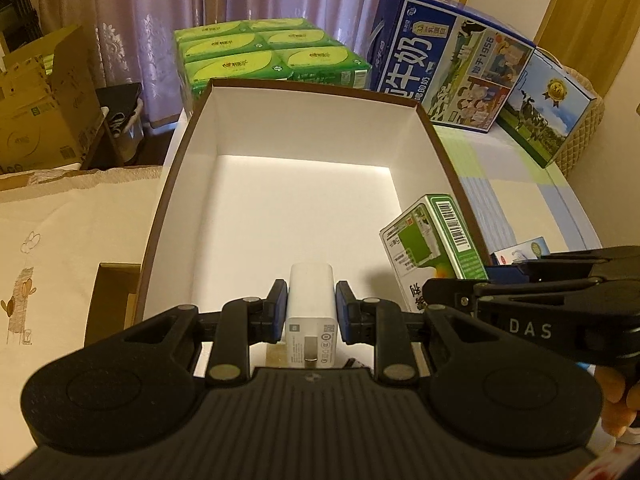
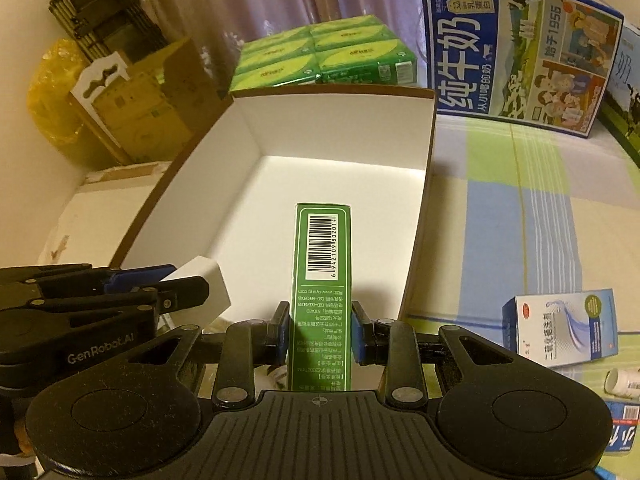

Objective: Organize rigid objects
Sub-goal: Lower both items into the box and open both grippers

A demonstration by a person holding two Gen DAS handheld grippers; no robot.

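A big open cardboard box, white inside with a brown rim (image 1: 424, 112), sits on the tabletop with the striped green and blue cloth (image 2: 520, 208). The left tongs (image 1: 311, 312) are pinched on a small white plug block (image 1: 310, 304), with one blue pad (image 1: 280, 312) on each side of it. The block hangs over the near end of the box, above the white floor. In the right view the same white block (image 2: 208, 284) shows at the left, with the left tongs (image 2: 168, 280) around it. The right tongs (image 2: 320, 328) are closed on a long thin green carton with a barcode (image 2: 322, 280). The carton points forward over the near end of the box, close to its right wall. In the left view that green carton (image 1: 432, 240) is tilted, and the right tongs (image 1: 460, 292) come in from the right side. The two tongs are side by side and near each other. On the cloth to the right of the box lies a small white and blue medicine box (image 2: 560, 324), well apart from the big box. Near it is a little white bottle (image 2: 622, 380) on its side. Behind the big box stands a pack of green tissue packets (image 1: 272, 52), and next to that a large blue milk crate box with pictures (image 1: 448, 60). A brown cardboard carton (image 1: 44, 120) sits far off at the left by the pale curtain (image 1: 200, 0).
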